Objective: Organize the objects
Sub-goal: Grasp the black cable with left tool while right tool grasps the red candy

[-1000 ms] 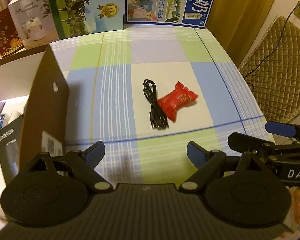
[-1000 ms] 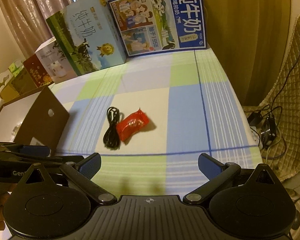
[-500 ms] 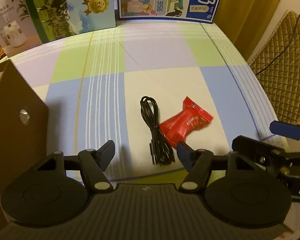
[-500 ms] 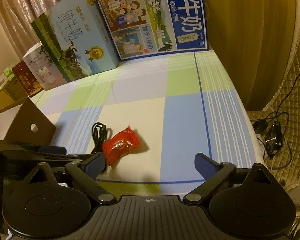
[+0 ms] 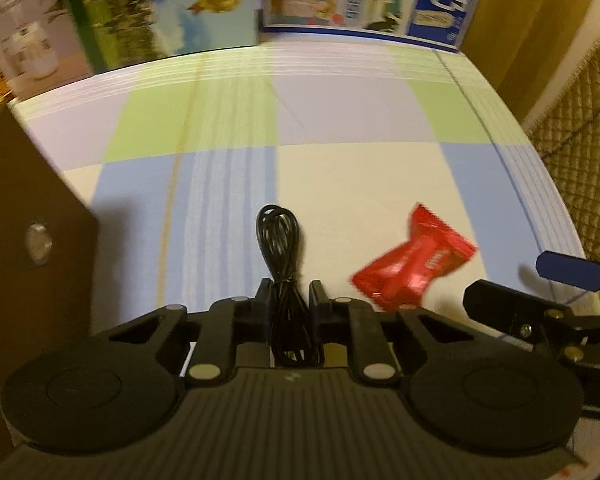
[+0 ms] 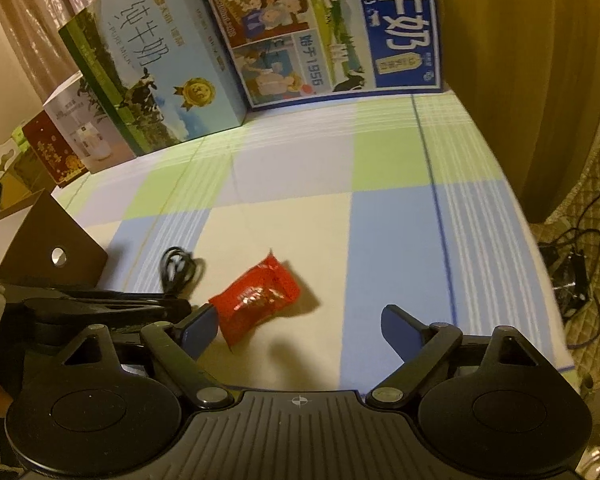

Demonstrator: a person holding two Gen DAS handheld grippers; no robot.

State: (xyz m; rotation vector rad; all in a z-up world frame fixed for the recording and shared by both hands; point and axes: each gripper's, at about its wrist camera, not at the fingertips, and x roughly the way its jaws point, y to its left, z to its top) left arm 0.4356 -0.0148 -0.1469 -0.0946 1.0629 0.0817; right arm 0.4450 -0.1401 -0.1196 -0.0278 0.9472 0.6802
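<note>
A coiled black cable (image 5: 278, 240) lies on the checked tablecloth (image 5: 340, 120), and my left gripper (image 5: 288, 296) is shut on its near end, pads pressing both sides. Right of the cable lies a red candy packet (image 5: 414, 268). In the right wrist view the red candy packet (image 6: 258, 296) sits just ahead of my right gripper (image 6: 296, 316), beside its left pad. The jaws are closing, and only the packet's near corner lies between them, with neither pad pressing on it. The cable's loop (image 6: 176, 270) shows past the left gripper's fingers (image 6: 100, 304).
A brown cardboard box flap (image 5: 28, 220) stands at the left. Milk cartons (image 6: 152, 68) and a blue carton (image 6: 324, 28) line the table's far edge. The table drops off at the right, beside a quilted chair (image 5: 580, 140) and floor wires (image 6: 572, 272).
My left gripper came down and forward over the cable and closed on it. My right gripper moved down toward the candy packet and its jaws narrowed a little.
</note>
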